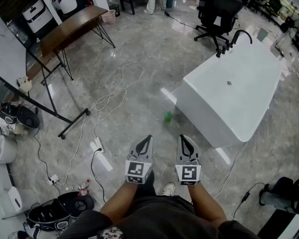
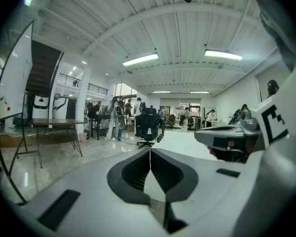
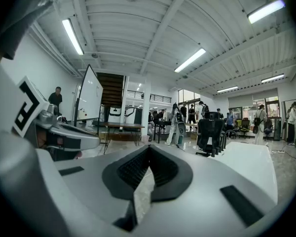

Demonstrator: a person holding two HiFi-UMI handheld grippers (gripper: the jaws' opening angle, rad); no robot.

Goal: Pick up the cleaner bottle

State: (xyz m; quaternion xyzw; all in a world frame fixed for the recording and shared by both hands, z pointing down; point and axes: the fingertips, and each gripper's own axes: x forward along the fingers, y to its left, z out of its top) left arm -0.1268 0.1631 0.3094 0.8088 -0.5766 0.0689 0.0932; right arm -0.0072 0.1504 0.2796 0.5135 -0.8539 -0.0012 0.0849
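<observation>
A small green cleaner bottle (image 1: 168, 116) stands on the grey floor beside the near corner of a white bathtub (image 1: 239, 101). Neither gripper view shows it. Both grippers are held side by side close to the person's body, pointing forward and short of the bottle. My left gripper (image 1: 148, 138) (image 2: 150, 150) is shut, its jaws meeting at the tips with nothing between them. My right gripper (image 1: 182, 137) (image 3: 148, 148) is shut the same way and holds nothing. Each gripper view catches the other gripper at its edge.
Loose cables (image 1: 114, 91) and a power strip (image 1: 97, 145) lie on the floor left of the bottle. A wooden table (image 1: 72, 28) and a whiteboard stand (image 1: 20, 91) are at the left, a black office chair (image 1: 217, 11) beyond the tub. Appliances (image 1: 60, 210) crowd the near left.
</observation>
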